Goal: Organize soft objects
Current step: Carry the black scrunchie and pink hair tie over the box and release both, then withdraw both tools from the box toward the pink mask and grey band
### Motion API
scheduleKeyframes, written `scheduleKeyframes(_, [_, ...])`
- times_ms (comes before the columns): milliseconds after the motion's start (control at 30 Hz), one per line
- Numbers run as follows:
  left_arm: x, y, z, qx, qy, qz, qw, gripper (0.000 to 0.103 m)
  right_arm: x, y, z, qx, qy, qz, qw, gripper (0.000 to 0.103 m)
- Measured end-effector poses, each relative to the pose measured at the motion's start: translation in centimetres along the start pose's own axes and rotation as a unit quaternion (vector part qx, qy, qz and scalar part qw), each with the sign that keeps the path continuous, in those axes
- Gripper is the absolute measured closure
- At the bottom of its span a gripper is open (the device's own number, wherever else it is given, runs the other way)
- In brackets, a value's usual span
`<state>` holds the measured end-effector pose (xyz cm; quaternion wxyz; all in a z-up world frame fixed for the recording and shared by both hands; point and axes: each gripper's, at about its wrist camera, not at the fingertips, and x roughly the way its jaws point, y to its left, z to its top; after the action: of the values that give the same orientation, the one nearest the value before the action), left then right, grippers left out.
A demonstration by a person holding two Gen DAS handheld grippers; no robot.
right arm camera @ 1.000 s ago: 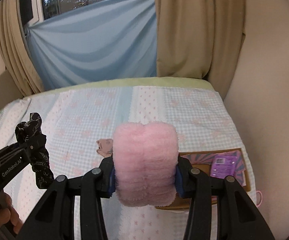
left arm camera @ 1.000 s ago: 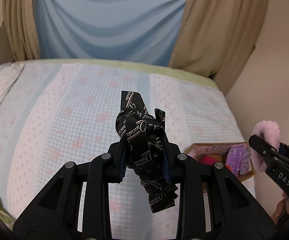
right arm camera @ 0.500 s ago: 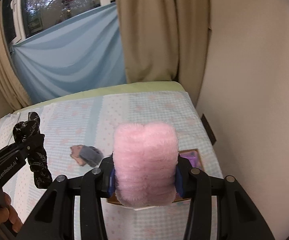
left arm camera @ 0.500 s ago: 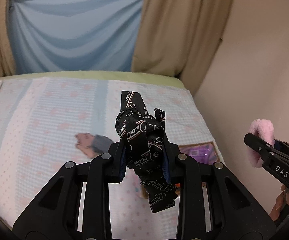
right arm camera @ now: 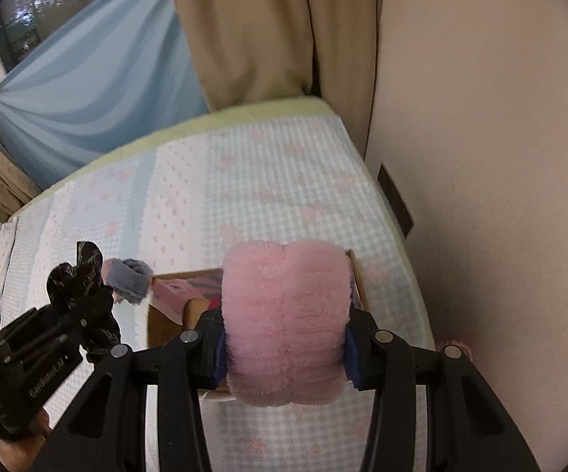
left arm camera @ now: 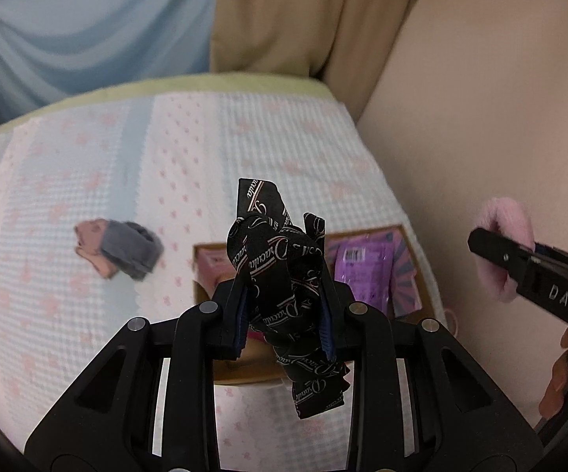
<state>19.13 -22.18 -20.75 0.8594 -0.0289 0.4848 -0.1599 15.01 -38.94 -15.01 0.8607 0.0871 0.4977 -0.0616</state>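
Both tongs now above cardboard box (left arm camera: 411, 244), left tongs (left arm camera: 284, 316) pinching black scarf (left arm camera: 280, 275), right tongs (right arm camera: 285, 358) pinching pink plush (right arm camera: 285, 322)

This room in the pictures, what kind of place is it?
Most likely a bedroom at home: a bed with a checked cover, tan curtains by a window, and a cardboard box for soft things.

"DAS" on right claw (left arm camera: 519, 263); "GenRobot.AI" on left claw (right arm camera: 83, 322).

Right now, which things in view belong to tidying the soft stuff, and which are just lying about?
Job:
- black printed scarf, left gripper
- pink fluffy item, right gripper
- cardboard box
- grey-and-pink cloth on the bedspread

Lying about:
- tan curtains
- blue drape
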Motion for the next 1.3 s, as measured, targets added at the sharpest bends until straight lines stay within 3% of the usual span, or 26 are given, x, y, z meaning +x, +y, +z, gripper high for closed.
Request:
scheduleKeyframes(333, [10.0,0.2,-1.5,0.021,0.105,0.014,0.9941,0.078,10.5,-1.8,0.4,0.028,0.095,0.031,0.995,0.061])
scheduleKeyframes(567, [16.3,1.0,-3.3,0.014,0.185,0.024,0.9824,0.078,18.1,-1.8,-0.5,0.058,0.184,0.086,0.977,0.061])
scheduleKeyframes(733, [17.8,-0.1,-4.2,0.052,0.211,0.032,0.9756,0.078,19.9,-2.1,-0.9,0.071,0.206,0.111,0.970,0.061])
scheduleKeyframes(767, [18.0,-0.4,-4.2,0.064,0.222,0.030,0.9726,0.074,20.2,-2.1,-0.8,0.072,0.208,0.112,0.969,0.061])
scheduleKeyframes(800, [18.0,-0.7,-4.2,0.073,0.225,0.032,0.9712,0.059,20.5,-2.1,-0.7,0.069,0.210,0.109,0.969,0.057])
scheduleKeyframes(833, [17.9,-1.0,-4.1,0.087,0.224,0.043,0.9698,0.042,20.8,-2.0,-0.6,0.066,0.213,0.108,0.969,0.042])
scheduleKeyframes(867, [17.8,-1.1,-4.1,0.094,0.224,0.051,0.9688,0.003,21.1,-2.0,-0.6,0.067,0.218,0.112,0.967,0.028])
scheduleKeyframes(900, [17.6,-1.1,-4.0,0.096,0.221,0.058,0.9688,0.000,21.4,-2.2,-0.6,0.074,0.225,0.124,0.964,0.000])
scheduleKeyframes(967, [16.5,-0.7,-3.9,0.084,0.204,0.048,0.9742,0.000,21.6,-2.6,-0.7,0.080,0.229,0.133,0.961,0.000])
scheduleKeyframes(1300, [14.9,0.8,-5.5,0.067,0.213,0.053,0.9733,0.000,19.8,-4.1,-1.5,0.089,0.208,0.119,0.967,0.000])
